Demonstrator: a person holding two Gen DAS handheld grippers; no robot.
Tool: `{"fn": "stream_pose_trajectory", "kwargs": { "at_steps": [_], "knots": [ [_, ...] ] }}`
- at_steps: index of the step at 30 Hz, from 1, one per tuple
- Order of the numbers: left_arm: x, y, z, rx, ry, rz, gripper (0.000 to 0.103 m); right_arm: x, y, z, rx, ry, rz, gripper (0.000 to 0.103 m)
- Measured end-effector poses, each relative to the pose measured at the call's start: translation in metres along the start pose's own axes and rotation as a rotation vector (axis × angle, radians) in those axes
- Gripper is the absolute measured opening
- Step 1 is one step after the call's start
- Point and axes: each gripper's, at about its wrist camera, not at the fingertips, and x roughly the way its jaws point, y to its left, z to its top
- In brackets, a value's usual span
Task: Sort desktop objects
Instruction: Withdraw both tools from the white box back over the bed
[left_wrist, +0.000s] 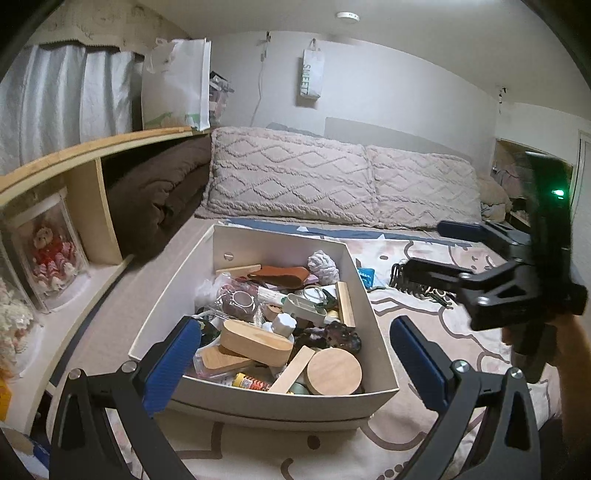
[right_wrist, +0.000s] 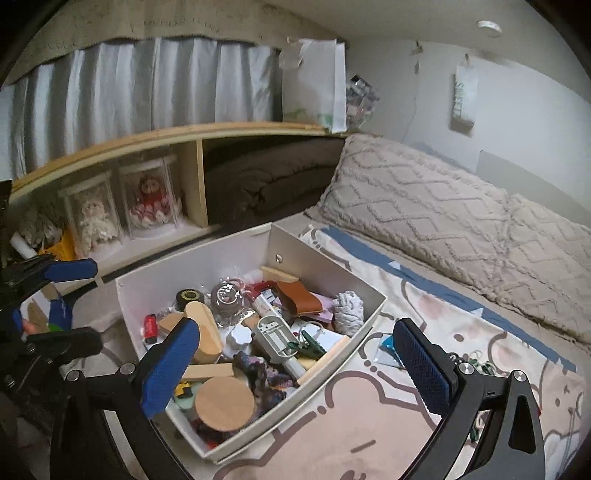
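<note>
A white box (left_wrist: 177, 280) sits on the bed, full of small objects: a round wooden lid (left_wrist: 334, 371), an oval wooden case (left_wrist: 255, 341), a brown leather pouch (left_wrist: 284, 275), a white fuzzy ball (left_wrist: 325, 266). My left gripper (left_wrist: 295, 365) is open and empty, above the box's near edge. My right gripper (right_wrist: 299, 365) is open and empty over the box (right_wrist: 147, 291); it shows at the right of the left wrist view (left_wrist: 424, 251). The lid (right_wrist: 224, 402), pouch (right_wrist: 297, 297) and a grey plastic holder (right_wrist: 275, 338) show there.
Loose items lie on the patterned bedsheet (left_wrist: 424, 332) right of the box: a blue packet (left_wrist: 366, 276), hair ties (right_wrist: 476, 360). Two pillows (left_wrist: 295, 177) line the wall. A wooden shelf (left_wrist: 92, 151) with boxed dolls (left_wrist: 51, 254) and a brown blanket (left_wrist: 159, 192) runs along the left.
</note>
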Motion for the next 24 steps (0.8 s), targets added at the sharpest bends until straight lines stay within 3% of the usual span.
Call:
{"fn": "stream_pose_trajectory", "kwargs": {
  "at_steps": [11, 24],
  "knots": [
    [-0.030, -0.025, -0.018, 0.018, -0.068, 0.030, 0.103, -0.055, 0.002, -0.032, 0.051, -0.083, -0.009, 0.103],
    [-0.055, -0.051, -0.033, 0.045, -0.131, 0.086, 0.103, -0.087, 0.006, -0.069, 0.037, -0.130, -0.043, 0.103]
  ]
}}
